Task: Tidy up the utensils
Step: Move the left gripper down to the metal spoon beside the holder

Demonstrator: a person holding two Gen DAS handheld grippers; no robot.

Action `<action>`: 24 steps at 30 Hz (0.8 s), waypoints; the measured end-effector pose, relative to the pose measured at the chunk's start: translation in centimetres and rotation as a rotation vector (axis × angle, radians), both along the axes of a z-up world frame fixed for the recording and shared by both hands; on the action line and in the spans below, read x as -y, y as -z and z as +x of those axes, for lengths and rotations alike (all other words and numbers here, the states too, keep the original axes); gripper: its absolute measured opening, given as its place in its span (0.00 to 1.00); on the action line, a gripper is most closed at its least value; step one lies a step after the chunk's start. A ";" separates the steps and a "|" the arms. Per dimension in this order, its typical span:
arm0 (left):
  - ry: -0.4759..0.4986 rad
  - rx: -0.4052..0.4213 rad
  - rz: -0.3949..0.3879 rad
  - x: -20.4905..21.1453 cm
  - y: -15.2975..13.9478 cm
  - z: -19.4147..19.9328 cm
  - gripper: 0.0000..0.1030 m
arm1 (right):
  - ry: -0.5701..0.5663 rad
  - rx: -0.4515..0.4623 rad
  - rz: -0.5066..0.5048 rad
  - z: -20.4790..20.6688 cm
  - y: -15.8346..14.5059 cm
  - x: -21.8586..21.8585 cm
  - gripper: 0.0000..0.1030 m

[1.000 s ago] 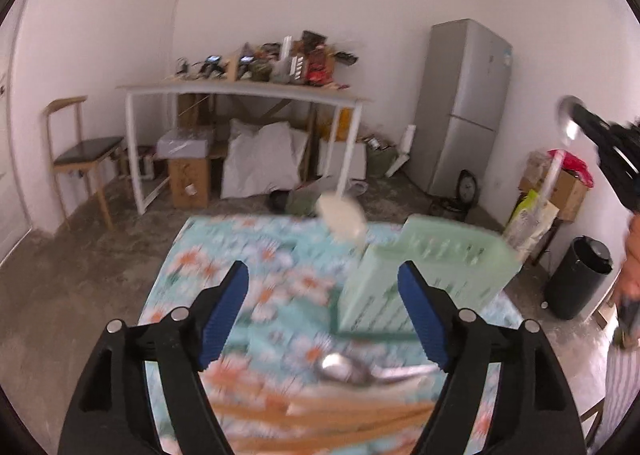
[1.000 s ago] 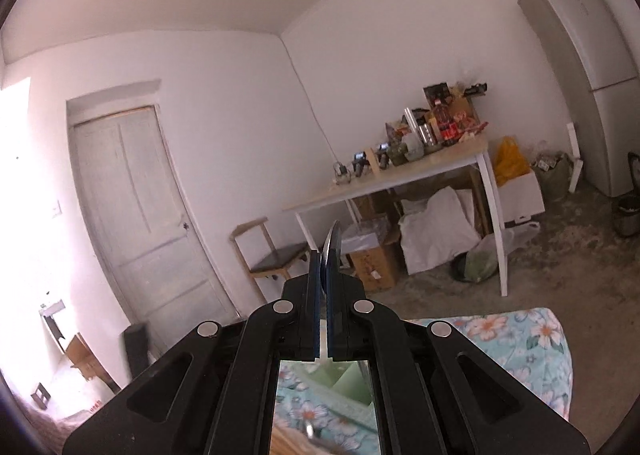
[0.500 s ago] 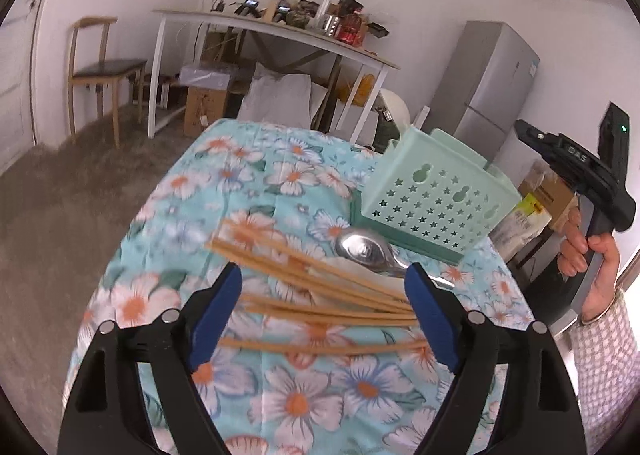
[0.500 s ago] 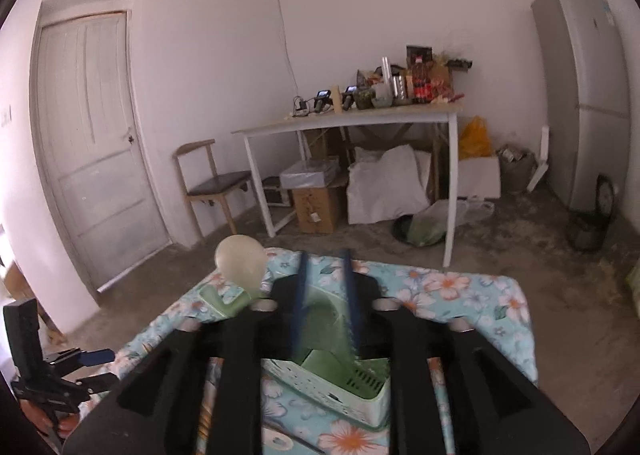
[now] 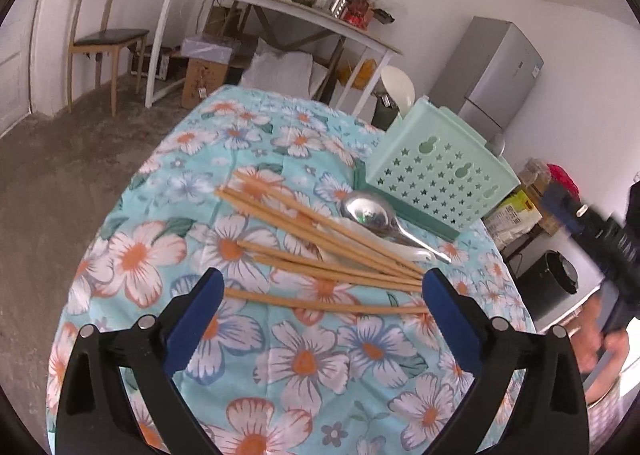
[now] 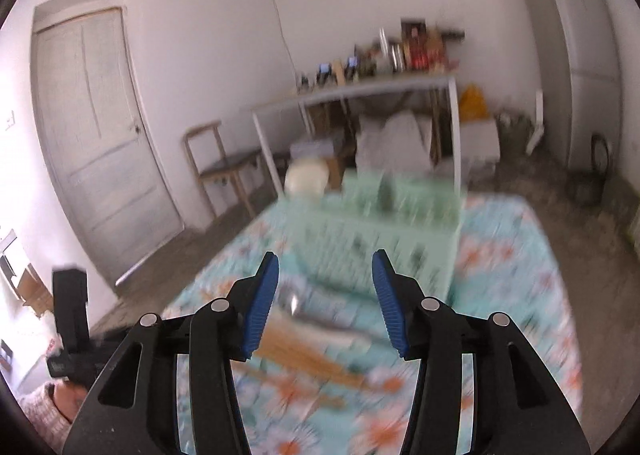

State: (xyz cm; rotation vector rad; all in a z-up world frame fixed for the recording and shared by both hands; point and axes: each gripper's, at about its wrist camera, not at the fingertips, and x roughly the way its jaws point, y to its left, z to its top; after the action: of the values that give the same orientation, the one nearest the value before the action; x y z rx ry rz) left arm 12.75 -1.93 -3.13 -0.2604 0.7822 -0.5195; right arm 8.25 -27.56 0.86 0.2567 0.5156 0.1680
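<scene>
Left wrist view: your left claw (image 5: 322, 293) gapes empty over chopsticks (image 5: 320, 251) mid-table (image 5: 304, 367); metal spoon (image 5: 372, 213) against green basket (image 5: 436, 171). Your right claw (image 6: 325, 295), half-spread, holds nothing.

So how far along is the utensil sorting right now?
One white spoon already stands in the green basket. Nothing is in hand: the left gripper and right gripper are open and empty. The chopsticks and metal spoon are left on the tablecloth.
</scene>
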 end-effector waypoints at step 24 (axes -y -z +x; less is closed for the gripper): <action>0.045 0.044 -0.012 -2.3 0.8 -1.6 0.94 | -0.134 -0.364 -0.010 8.7 9.4 -6.9 0.12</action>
State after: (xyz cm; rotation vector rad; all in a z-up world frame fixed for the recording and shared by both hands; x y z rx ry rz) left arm 11.14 0.34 -3.98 -0.2420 0.7436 -0.5712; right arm 16.97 -20.68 -8.52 0.2437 0.8956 0.2504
